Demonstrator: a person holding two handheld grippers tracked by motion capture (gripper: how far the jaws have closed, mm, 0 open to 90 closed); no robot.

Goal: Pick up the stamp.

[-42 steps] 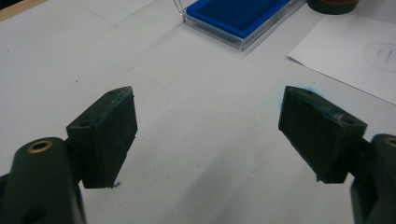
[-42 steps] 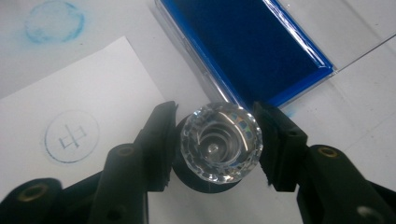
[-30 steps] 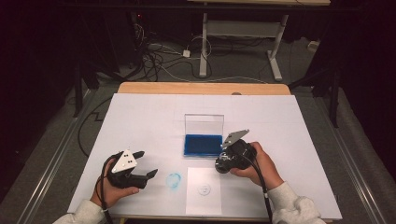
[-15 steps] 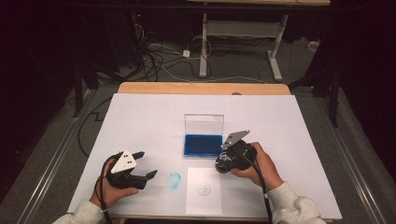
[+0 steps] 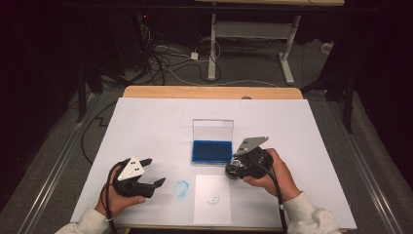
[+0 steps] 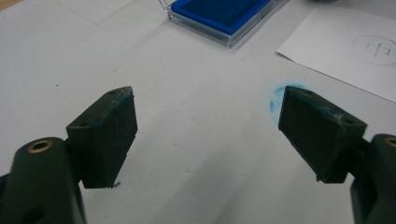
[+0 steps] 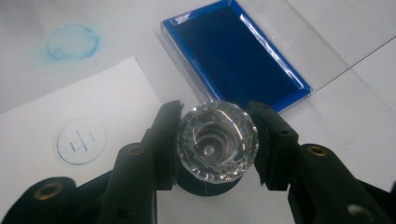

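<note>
Your right gripper (image 7: 217, 147) is clamped on a clear faceted stamp (image 7: 217, 140), one black jaw pressed to each side of its round crystal-like handle. In the high view your right gripper (image 5: 239, 168) holds it low over the white table cover (image 5: 146, 126), just off the near right corner of the blue ink pad (image 5: 212, 150) and beside the top right corner of the paper sheet (image 5: 213, 199).

The ink pad (image 7: 236, 58) lies open in its clear case, its transparent lid (image 5: 212, 129) standing upright along the far edge. The sheet of paper (image 7: 70, 126) already carries a round blue stamp print (image 7: 81, 141) with a character inside it. To the left of the sheet, a smudged blue ring (image 5: 180, 189) marks the table cover itself.

Your left gripper (image 5: 146, 178) rests at the near left, jaws spread wide with nothing between them. In the left gripper view, your left gripper (image 6: 208, 126) faces bare table cover, with the blue smudge (image 6: 280, 95) just behind the right-hand jaw; its pads (image 6: 114, 126) show traces of blue ink. It stands well apart from the stamp.

Nothing lies between the stamp and the ink pad or the paper. Beyond the table's wooden far edge (image 5: 209, 92), cables (image 5: 170, 61) sprawl across the floor by a white desk frame (image 5: 253, 34).
</note>
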